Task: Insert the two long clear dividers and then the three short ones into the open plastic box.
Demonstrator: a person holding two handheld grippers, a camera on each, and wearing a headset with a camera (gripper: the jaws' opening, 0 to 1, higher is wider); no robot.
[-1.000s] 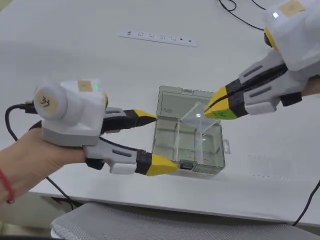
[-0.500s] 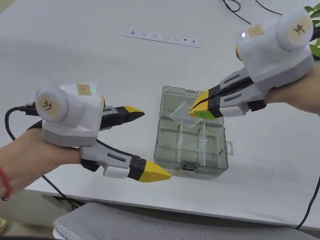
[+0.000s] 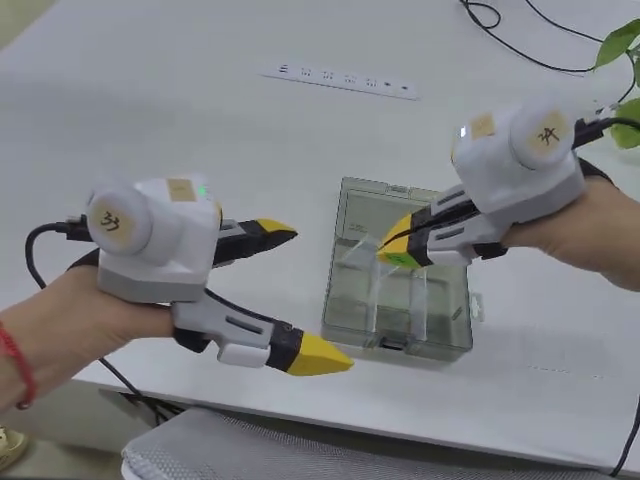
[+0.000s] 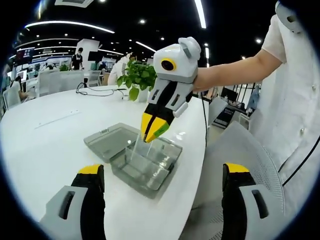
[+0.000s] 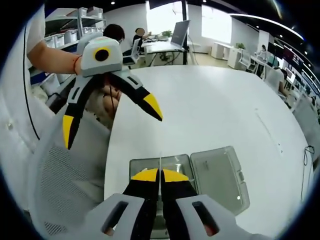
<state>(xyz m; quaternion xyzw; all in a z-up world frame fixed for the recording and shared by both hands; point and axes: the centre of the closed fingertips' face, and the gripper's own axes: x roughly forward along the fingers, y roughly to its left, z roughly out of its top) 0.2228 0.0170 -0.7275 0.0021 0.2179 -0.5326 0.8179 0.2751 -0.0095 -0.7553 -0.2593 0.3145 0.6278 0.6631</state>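
Observation:
A clear plastic box (image 3: 440, 338) lies open on the white table, its lid (image 3: 372, 203) folded back and clear dividers standing inside. My right gripper (image 3: 384, 252) hovers over the box's left half, shut on a short clear divider (image 3: 360, 251) that hangs tilted just above the compartments. In the right gripper view the divider (image 5: 160, 161) shows edge-on between the shut fingertips (image 5: 149, 175), above the box (image 5: 215, 172). My left gripper (image 3: 308, 295) stands open and holds nothing, left of the box and apart from it. The left gripper view shows the box (image 4: 120, 145) beyond its own spread jaws.
A white power strip (image 3: 345, 80) lies far back on the table. Black cables (image 3: 500, 15) and a green plant (image 3: 625, 45) sit at the back right. The table's front edge (image 3: 450, 425) runs just below the box, with a mesh chair (image 3: 250, 450) beneath.
The right gripper has carried the divider left and down, closer over the box. The left gripper, which bracketed the box's front left corner, now stands off to its left.

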